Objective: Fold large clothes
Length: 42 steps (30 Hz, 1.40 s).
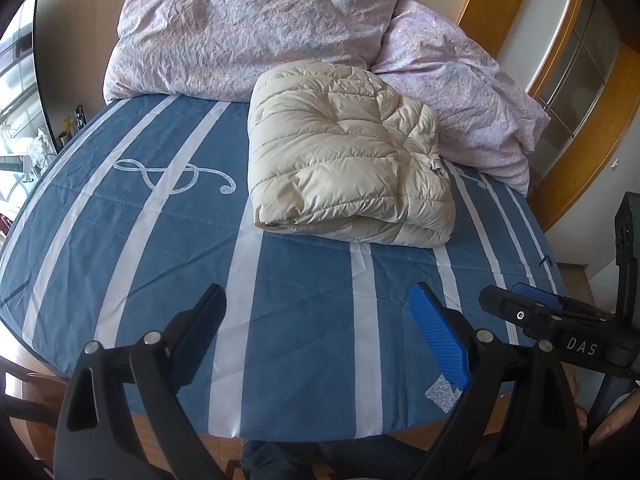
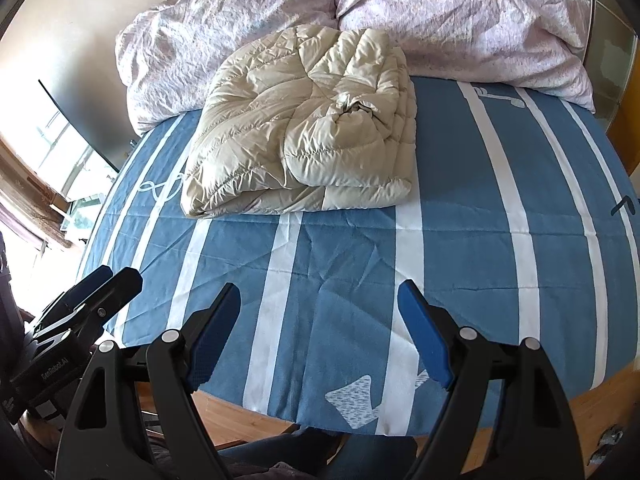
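Left to right across a bed (image 1: pixel 168 240) made up in a blue sheet with white stripes: the left claw (image 1: pixel 320 320) hangs over the near edge, its jaws spread wide with nothing between them. Beyond it, toward the head of the bed, a cream puffer jacket (image 1: pixel 344 152) lies folded into a thick bundle, just in front of the pale floral pillows (image 1: pixel 248 28). The right claw (image 2: pixel 320 312) hovers beside the left one, also over the near edge, jaws wide and empty. Both are well apart from the jacket. The fold looks all but complete. If another tidy-up is wanted, each claw would do best to take a full pinch of the slippery quilted shell at the bundle's near corners, then press the trapped air out evenly.
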### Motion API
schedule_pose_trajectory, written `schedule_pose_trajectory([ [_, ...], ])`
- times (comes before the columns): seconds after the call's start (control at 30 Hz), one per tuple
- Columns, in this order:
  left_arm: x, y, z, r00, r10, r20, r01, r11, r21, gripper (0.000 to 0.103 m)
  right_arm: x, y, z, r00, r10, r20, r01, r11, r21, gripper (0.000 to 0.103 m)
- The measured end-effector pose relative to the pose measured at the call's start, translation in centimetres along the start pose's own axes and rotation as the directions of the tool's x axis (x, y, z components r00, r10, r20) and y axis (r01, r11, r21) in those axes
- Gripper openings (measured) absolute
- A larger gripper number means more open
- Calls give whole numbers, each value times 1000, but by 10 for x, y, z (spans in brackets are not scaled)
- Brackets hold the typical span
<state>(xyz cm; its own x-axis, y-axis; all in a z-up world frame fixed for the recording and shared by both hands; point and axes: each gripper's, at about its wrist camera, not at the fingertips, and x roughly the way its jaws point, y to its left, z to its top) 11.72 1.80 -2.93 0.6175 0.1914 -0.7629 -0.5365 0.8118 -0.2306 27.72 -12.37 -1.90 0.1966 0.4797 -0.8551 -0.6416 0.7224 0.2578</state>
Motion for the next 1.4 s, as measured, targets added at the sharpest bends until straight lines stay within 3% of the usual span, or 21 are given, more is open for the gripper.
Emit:
schedule_pose_trajectory([
  [0.3, -2, -3, -1, 1000, -9, 2, 9, 1000, 2, 93, 0, 2, -1, 1000, 8, -8, -8, 1000, -4, 83],
  [0.4, -1, -5, -1, 1000, -13, 3, 13, 1000, 5, 93, 4, 3, -1, 1000, 16, -24, -16, 1000, -9, 94],
  [0.6, 0, -5, 0, 1000, -17, -2, 17, 1000, 6, 93, 3, 2, -1, 1000, -12, -7, 11, 1000, -7, 101],
  [1.4, 8, -4, 0, 1000, -4, -20, 4, 1000, -2, 101, 2, -2, 1, 999, -48, 9, 48, 999, -3, 102],
])
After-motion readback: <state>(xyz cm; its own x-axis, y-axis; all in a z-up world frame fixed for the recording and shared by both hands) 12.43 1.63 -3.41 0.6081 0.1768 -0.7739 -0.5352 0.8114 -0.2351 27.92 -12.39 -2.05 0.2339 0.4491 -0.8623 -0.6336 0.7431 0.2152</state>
